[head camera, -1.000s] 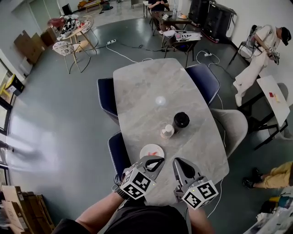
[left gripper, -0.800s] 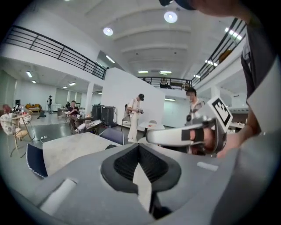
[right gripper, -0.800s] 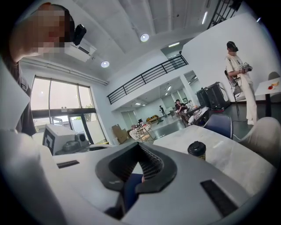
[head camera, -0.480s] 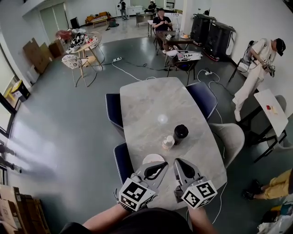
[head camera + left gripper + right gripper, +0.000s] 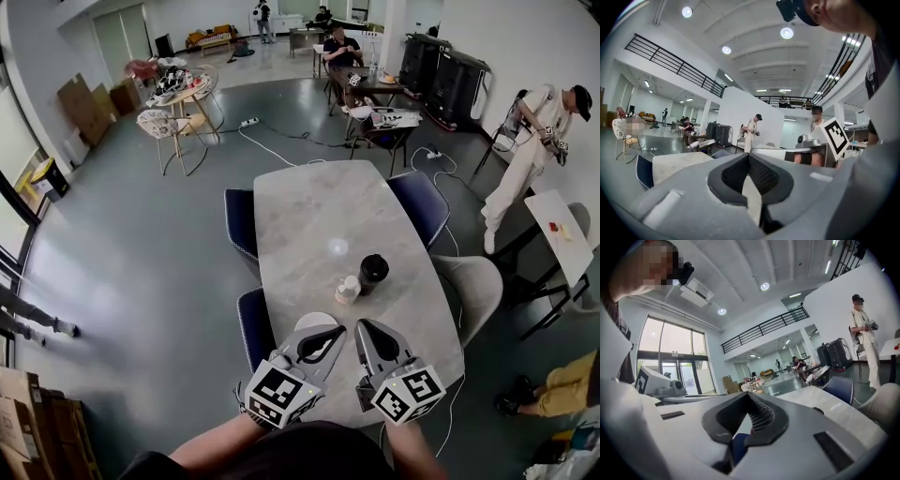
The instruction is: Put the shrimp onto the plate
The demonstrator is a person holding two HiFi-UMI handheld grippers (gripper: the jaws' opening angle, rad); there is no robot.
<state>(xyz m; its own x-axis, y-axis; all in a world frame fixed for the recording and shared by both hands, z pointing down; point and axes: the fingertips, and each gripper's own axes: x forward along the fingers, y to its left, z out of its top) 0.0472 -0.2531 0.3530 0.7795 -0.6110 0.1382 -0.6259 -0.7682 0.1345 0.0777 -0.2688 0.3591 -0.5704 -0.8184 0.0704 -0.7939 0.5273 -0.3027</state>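
Neither tool carries anything. The left tool (image 5: 337, 330) has its jaws pressed together at the tips, and in the left gripper view (image 5: 749, 158) only bare desk shows through the slit below them. The right tool (image 5: 361, 327) is likewise pressed together; the right gripper view (image 5: 749, 397) shows nothing between its pads, only a bit of blue chair through the gap.

The plate (image 5: 314, 320) lies at the near end of the desk (image 5: 319, 216). The left tool hangs right over the plate and the right tool just to the right of it. A pale cup (image 5: 348, 289) stands just beyond the plate, and a dark cup (image 5: 373, 270) is a little farther beyond.

The shrimp cannot be found in any view. Most of the plate is covered by the left tool, so only a sliver of its far rim shows. The shrimp may already lie on the covered part, which would mean the task is finished, but that is only a guess. If it is not there, all of the picking and placing is left. Both gripper views point level across the room, so neither shows the top of the plate.
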